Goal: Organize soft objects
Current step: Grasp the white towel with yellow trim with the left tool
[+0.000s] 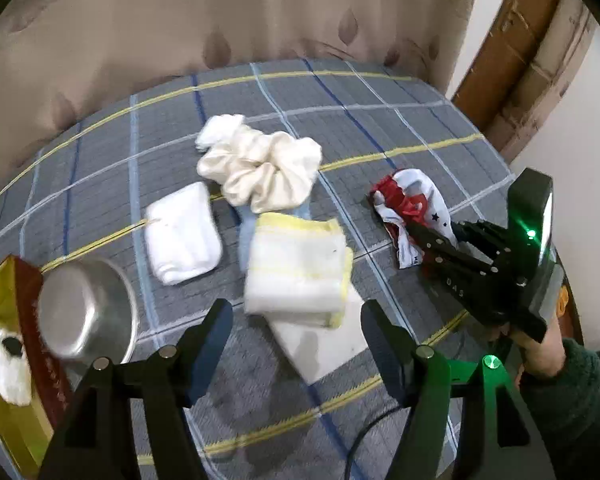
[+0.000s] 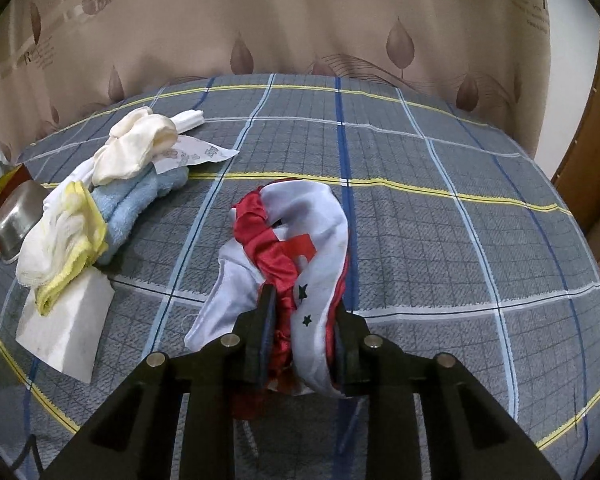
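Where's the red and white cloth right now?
Right-wrist view, centre: the red and white cloth lies on the checked bedsheet, pinched in the right claw, right of the towel pile.

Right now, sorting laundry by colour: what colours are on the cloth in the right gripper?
Red and white cloth with small dark stars; clearest in the right wrist view.

Left gripper (image 1: 296, 322): two matte black wedge-shaped fingers, each pivoted on a round silver pin; blue-tinged pads are seen on the inner faces. The right-hand frame member is tinted green by a round green indicator light. A thin black cable is seen trailing beneath.

Right gripper (image 2: 304, 320): black angular frame, four silver pivot pins in a row, dark blue pads lining the fingers. From the left wrist view, perforated black linkage bars, faint white lettering and a green light on its body are noted.

Sleeve (image 1: 584, 396): dark green, fuzzy fleece, worn at the wrist.
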Available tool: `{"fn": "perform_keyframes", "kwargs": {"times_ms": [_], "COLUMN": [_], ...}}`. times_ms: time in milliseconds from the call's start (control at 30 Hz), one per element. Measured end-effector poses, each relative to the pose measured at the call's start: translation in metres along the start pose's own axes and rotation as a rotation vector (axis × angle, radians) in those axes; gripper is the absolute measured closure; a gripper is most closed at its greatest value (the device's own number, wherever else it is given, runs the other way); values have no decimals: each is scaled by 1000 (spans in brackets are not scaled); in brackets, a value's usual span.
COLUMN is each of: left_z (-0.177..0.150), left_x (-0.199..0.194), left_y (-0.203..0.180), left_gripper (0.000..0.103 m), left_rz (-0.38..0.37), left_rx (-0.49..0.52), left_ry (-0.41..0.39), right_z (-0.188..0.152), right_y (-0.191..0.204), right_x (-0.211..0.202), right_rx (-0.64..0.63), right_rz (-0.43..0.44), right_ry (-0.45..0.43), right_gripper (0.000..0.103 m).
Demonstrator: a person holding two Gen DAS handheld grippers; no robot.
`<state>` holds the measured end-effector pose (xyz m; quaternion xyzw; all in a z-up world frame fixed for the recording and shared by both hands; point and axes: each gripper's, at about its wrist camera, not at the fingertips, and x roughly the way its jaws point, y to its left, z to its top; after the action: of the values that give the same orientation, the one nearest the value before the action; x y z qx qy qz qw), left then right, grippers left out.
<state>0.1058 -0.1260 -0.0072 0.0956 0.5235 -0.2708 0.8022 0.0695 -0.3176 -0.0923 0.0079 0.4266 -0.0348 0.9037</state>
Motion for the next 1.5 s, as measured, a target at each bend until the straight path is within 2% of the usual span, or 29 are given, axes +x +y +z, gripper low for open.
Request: {"fn": "perform_keyframes", "kwargs": {"times_ms": [267,833,1167,1200,1267,1333,1500], "left_z": [13,15,13,12,10,10,11], "left_x": [27,54,52,50,45,38,33], "left_y": [-6,7,20,20,17,14,6], "left_gripper": [35,33,32,35,55,66,72], "left_rz": [-23,38,-13,-17,-14,-23,-9], "left_rx": [28,0,-70,-69,-51,-41,-7], "left_ry": [31,32,18,11,-6,-26,-30], "right_z": [0,0,0,0,0,0,0], "right_y": [-4,-5,-6,-6,-6,-6,-7], "right_x": [1,1,2,2,2,2,2], "right_rx": [20,24,26,26,26,27,28], "right_rz": [26,30,32,32,32,32,33], "right_ry": [1,1,1,2,1,2,2], "right_gripper": [78,76,75,75,75,75,75]}}
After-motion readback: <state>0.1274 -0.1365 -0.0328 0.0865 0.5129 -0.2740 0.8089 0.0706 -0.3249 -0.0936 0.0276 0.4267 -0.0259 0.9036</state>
